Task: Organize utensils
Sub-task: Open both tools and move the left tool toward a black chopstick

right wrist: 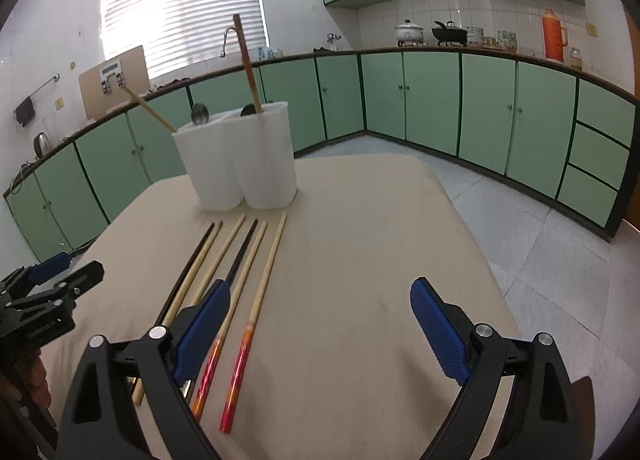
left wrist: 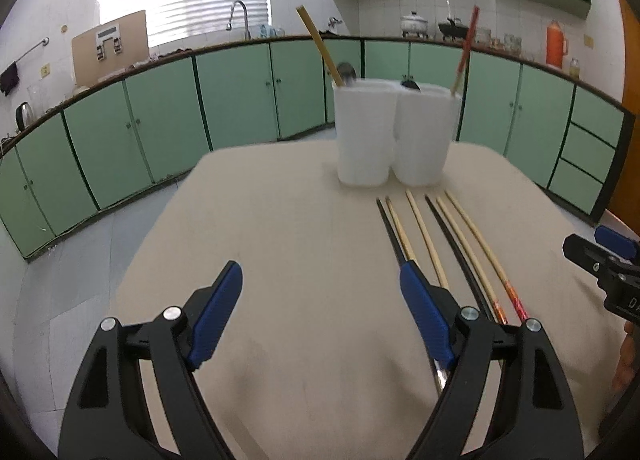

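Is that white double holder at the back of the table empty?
No. The white holder already has a chopstick leaning out of each compartment and two spoon heads poking above the rim; six chopsticks lie loose on the table.

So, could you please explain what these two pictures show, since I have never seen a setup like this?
There is no robot here: a person holds a hand tool in each hand, each with a two-finger claw and a camera looking forward along its fingers. One picture comes from the left claw, the other from the right claw. Both claws are open and hold nothing.

On the beige table lie six chopsticks side by side: some pale wood, two dark, two with red-orange ends. Behind them stands a white utensil holder with two compartments, already holding a chopstick and a spoon in each. Each claw also shows at the edge of the other's picture.
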### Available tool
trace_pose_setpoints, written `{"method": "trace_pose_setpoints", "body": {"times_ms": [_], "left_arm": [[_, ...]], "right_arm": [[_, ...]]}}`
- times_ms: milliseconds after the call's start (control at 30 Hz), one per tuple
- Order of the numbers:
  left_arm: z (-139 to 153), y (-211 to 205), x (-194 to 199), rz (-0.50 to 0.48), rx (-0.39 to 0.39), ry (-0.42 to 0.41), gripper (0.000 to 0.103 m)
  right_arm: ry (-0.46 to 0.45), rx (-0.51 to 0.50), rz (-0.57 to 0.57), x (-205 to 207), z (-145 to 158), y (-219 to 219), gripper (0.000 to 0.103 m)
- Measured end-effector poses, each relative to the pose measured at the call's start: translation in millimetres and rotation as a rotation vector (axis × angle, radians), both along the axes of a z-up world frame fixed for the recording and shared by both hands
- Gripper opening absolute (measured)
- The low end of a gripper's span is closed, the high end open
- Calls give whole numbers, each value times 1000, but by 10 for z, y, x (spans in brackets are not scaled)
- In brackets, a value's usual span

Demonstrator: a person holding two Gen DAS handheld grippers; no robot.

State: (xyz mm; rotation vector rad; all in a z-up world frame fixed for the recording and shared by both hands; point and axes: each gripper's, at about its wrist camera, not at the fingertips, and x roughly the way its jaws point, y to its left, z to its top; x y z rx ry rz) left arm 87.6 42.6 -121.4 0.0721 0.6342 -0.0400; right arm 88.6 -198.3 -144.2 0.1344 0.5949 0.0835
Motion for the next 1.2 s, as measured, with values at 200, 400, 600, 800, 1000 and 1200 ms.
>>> {"method": "trace_pose_setpoints", "body": {"times_ms": [200,400,600,800,1000,1200], "left_arm": [[-107,-124,-83,-49,-9,82,79],[-207,-248,-92,-77,-11,134,77],[-312,-338,-46,-84,-5,195,75],[-375,-373,-6,-88,-19,236,72],[-427,-399,37,-94,-25,271,65],[-406,-368,22,-77,-35,267,36]], "right_arm": [[9,-14,12,-107,4,61,88],[27,-2,15,-158,-28,72,87],[40,3,22,-175,-50,80,86],[50,13,24,-189,-78,82,85],[55,18,25,-188,-85,80,85],[62,13,41,-181,-93,108,81]]}}
